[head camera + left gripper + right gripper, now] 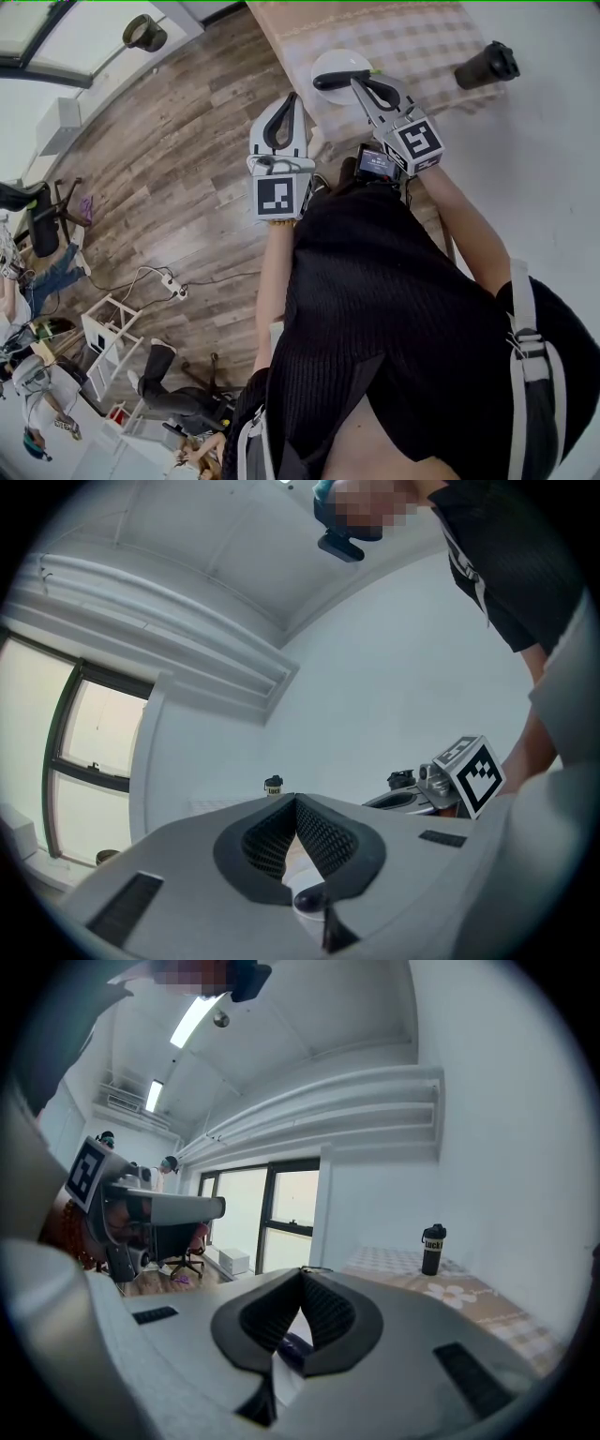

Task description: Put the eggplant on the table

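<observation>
Right claw ribbed pads together; dark elongated eggplant on round white plate.

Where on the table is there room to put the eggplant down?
Bare cloth lies between the plate and the black bottle, and on the plate's far side. It is crowded at the plate, where the right gripper grips the eggplant.

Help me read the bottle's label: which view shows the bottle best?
Right gripper view: the bottle stands side-on, whole, label facing the camera. Head view shows it from above, foreshortened; left gripper view shows only its small upper part.
</observation>
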Demonstrator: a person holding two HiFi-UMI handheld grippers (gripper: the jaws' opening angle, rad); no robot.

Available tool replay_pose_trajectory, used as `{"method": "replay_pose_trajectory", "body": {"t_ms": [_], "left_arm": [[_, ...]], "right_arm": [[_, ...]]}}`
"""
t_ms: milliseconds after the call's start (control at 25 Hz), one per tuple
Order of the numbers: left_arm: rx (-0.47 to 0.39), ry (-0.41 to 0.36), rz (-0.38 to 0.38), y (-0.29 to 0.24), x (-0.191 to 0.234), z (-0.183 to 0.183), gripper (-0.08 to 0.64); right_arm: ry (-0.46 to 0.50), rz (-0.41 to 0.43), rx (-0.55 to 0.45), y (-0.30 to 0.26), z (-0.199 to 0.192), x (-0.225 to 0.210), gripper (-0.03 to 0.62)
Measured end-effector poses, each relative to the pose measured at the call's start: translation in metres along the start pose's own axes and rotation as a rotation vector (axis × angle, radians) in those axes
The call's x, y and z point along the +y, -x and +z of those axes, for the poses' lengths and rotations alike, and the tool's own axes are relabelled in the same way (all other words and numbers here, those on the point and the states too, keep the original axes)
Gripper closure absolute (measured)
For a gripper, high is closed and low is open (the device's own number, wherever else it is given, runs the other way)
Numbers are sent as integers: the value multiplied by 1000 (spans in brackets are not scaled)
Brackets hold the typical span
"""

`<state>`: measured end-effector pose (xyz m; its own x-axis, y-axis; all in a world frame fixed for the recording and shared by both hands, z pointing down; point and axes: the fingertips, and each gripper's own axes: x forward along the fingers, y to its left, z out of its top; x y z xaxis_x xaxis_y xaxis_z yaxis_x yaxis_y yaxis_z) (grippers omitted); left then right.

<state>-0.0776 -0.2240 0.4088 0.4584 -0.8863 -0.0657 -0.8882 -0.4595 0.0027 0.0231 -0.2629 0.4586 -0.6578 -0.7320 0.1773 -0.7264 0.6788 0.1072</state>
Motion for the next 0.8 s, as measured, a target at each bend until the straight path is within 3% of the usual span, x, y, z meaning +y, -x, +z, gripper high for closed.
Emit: {"method": "replay_pose_trajectory", "body": {"t_ms": [800], "left_arm": [[7, 2, -14, 1, -3, -3, 569]], "right_arm": [[-13, -20, 26, 5, -10, -7, 586]]}}
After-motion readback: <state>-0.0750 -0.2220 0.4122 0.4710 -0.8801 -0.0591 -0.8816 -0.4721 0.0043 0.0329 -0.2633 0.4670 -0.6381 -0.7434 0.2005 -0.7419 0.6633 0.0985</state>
